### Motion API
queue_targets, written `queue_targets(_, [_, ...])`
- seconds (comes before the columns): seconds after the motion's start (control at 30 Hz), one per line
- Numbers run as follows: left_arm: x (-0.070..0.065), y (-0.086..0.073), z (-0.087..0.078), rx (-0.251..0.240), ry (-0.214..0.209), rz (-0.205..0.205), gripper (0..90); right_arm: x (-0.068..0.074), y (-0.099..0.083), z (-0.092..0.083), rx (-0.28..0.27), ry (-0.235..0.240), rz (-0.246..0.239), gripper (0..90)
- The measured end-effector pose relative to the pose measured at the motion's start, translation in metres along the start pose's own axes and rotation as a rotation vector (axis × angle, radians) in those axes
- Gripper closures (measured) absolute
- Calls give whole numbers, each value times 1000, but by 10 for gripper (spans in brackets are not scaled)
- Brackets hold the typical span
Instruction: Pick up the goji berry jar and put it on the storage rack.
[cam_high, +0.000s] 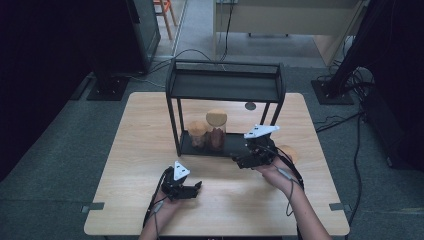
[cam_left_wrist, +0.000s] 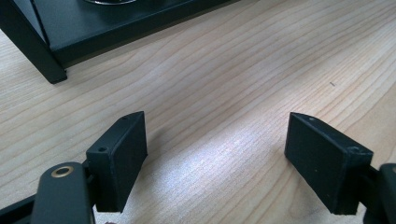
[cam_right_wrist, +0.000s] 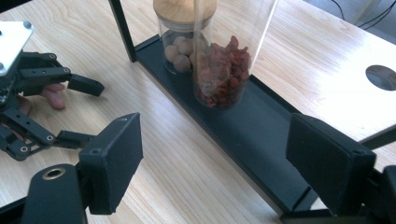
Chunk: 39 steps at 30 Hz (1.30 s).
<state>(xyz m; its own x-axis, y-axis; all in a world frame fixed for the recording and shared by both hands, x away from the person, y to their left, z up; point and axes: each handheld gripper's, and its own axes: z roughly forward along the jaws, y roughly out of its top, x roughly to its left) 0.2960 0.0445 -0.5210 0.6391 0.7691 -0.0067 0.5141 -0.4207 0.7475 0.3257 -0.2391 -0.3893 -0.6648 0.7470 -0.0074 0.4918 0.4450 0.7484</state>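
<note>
A black two-tier metal rack (cam_high: 225, 87) stands mid-table. On its lower shelf (cam_right_wrist: 261, 130) are two glass jars. The taller one (cam_high: 216, 129) has a cork lid and holds red dried berries (cam_right_wrist: 222, 70). The shorter one (cam_high: 197, 134) (cam_right_wrist: 180, 44) holds round brown nuts under a wooden lid. My right gripper (cam_high: 236, 161) (cam_right_wrist: 219, 163) is open at the shelf's front edge, pointing at the jars and touching nothing. My left gripper (cam_high: 198, 189) (cam_left_wrist: 215, 158) (cam_right_wrist: 88, 112) hovers open over bare wood in front of the rack's left leg (cam_left_wrist: 28, 46).
A round tan disc (cam_high: 290, 153) lies on the table right of my right hand, partly hidden. There is a dark round hole (cam_high: 250, 106) (cam_right_wrist: 382, 77) in the tabletop behind the rack. The rack's top shelf overhangs the jars. Cables trail on the floor around the table.
</note>
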Motion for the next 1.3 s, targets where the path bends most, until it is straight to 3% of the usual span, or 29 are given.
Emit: queue_targets(1.3, [0, 0, 0, -1, 4, -4, 214, -15, -11, -37, -16, -14, -12, 190])
